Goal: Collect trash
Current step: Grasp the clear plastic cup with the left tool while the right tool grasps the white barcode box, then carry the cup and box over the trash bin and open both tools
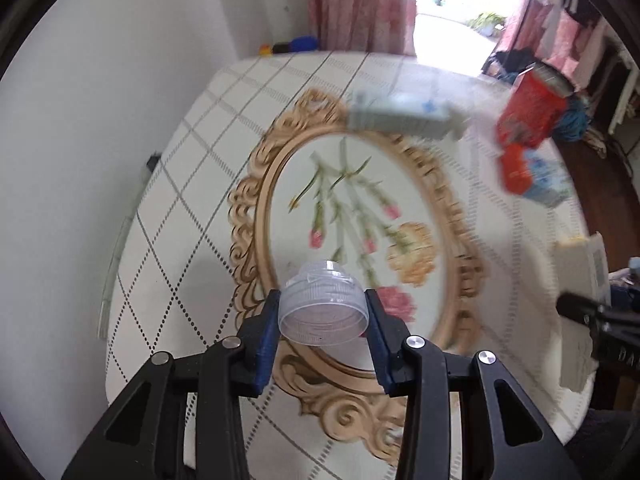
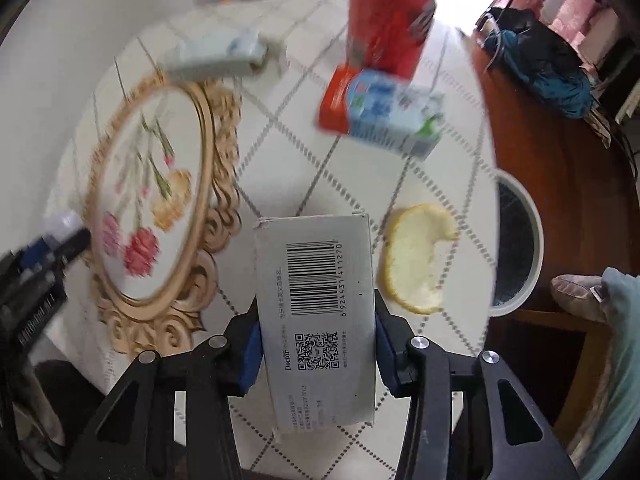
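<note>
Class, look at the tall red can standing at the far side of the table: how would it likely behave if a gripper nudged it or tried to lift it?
The red can stands upright and tall on a narrow base, so a push high up would probably tip it. Its round wall suggests that it would roll once down. Its smooth, shiny side may slip between the pads.

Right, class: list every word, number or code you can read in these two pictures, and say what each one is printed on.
"6924431411270": under the barcode on the grey box in the right gripper.
"Doctor": beside the QR code on the same box.
Small print on the box: too small to read.
White lettering on the left gripper: blurred.
Print on the red can, cartons and pale box: blurred.
</note>
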Motion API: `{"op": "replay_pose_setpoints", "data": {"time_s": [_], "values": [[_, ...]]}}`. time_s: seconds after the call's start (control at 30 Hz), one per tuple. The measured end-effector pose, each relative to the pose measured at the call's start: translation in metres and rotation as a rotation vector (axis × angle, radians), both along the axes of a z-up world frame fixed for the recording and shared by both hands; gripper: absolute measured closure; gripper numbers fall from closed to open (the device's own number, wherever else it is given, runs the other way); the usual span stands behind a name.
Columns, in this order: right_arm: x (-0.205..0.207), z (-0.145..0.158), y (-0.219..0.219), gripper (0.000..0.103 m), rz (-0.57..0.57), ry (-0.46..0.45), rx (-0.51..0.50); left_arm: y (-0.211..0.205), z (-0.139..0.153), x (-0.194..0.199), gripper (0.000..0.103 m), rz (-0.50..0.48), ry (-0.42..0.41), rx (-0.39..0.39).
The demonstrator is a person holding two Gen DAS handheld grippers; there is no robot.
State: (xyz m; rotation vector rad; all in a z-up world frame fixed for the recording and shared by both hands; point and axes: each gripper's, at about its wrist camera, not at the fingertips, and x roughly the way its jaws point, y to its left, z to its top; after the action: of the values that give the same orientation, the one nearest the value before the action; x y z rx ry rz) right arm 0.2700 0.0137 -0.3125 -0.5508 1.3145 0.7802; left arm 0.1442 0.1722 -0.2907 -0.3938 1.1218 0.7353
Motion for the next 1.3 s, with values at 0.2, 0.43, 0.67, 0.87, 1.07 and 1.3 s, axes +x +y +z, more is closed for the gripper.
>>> {"op": "replay_pose_setpoints", "data": {"time_s": [0.2,0.43,0.67,0.87,1.07,1.3], "values": [[0.036,0.071,-0.028,0.054,-0.074,-0.043,0.134,-0.046,0.065,0.030,0.067,-0.102,-0.112,0.040],[0.106,0.129,-0.097,0.054,-0.213,-0.110,0.215,-0.107,0.121,0.099,0.067,-0.262,-0.220,0.020],[0.183,0.122,-0.183,0.054,-0.374,-0.121,0.179,-0.166,0.106,0.198,0.067,-0.419,-0.227,-0.123],[0.246,0.062,-0.230,0.054,-0.494,-0.008,0.154,-0.187,0.046,0.283,0.067,-0.478,-0.121,-0.315],[0.287,-0.010,-0.238,0.054,-0.555,0.090,0.138,-0.194,-0.021,0.353,0.066,-0.482,0.038,-0.473],[0.316,-0.078,-0.225,0.054,-0.592,0.157,0.112,-0.185,-0.067,0.391,0.030,-0.455,0.132,-0.543]]}}
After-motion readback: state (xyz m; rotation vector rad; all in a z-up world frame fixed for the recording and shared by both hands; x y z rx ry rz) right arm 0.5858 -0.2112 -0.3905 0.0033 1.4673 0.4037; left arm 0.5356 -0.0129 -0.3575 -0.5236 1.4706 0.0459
